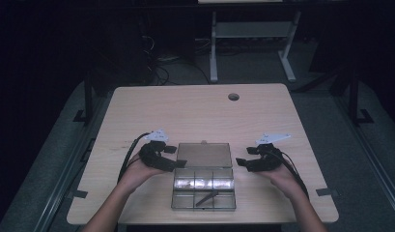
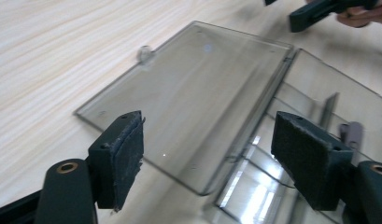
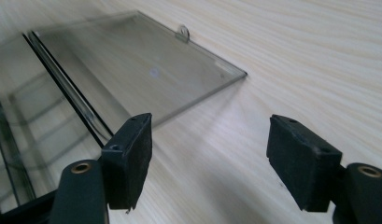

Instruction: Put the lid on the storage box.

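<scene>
Left gripper (image 1: 178, 157), black, held in the person's left hand (image 1: 137, 171), sits at the left edge of the clear plastic compartment box (image 1: 203, 188) near the hinge line. Its fingers (image 2: 125, 149) stand wide apart with nothing clamped; the lid corner shows beyond the gap.

Box lies at the near middle of the pale wooden table (image 1: 195, 108), open, its flat clear lid (image 1: 204, 154) laid back on the table. Tray divided into compartments; a dark slim piece (image 1: 207, 197) rests in a near one, and the middle row glares.

Right gripper (image 1: 243, 162), in the right hand (image 1: 282, 176), sits just beside the box's right edge. Fingers (image 3: 130, 154) wide apart, empty, bare table between them.
</scene>
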